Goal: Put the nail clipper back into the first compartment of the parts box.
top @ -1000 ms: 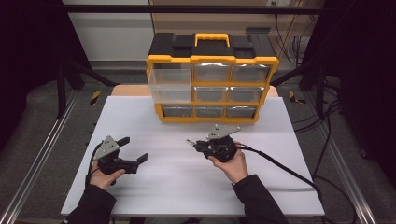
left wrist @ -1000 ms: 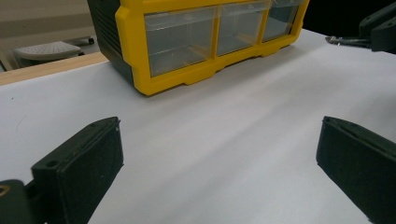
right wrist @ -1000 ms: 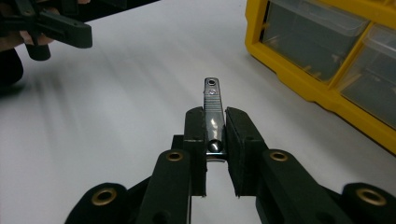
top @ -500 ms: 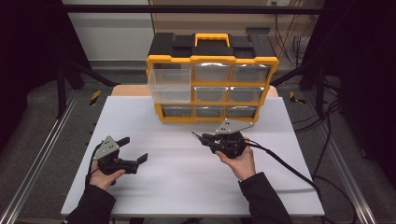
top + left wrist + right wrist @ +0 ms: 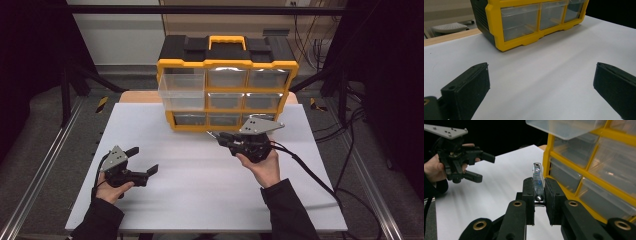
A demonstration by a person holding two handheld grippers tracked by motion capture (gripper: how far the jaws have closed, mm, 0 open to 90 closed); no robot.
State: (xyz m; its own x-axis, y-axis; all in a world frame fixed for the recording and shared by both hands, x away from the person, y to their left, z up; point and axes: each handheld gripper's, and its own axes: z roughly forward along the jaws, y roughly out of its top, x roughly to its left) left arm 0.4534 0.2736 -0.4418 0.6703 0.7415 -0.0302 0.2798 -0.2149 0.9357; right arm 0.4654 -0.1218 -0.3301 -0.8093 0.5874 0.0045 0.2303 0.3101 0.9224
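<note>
Now flat shiny metal clip in right gripper, clear-drawer yellow organizer.

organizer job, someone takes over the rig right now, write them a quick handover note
Right gripper: jaws shut on a small metal piece, which looks like a nail clipper, held in the air near the front of the yellow organizer.
Left gripper: jaws open and empty, low over the white table, left of centre.
Organizer: the top left drawer is pulled out and looks empty; the other drawers are closed.
Done: piece picked up, drawer opened.
Left, probably: drop the piece into the open drawer, then push it shut.
</note>
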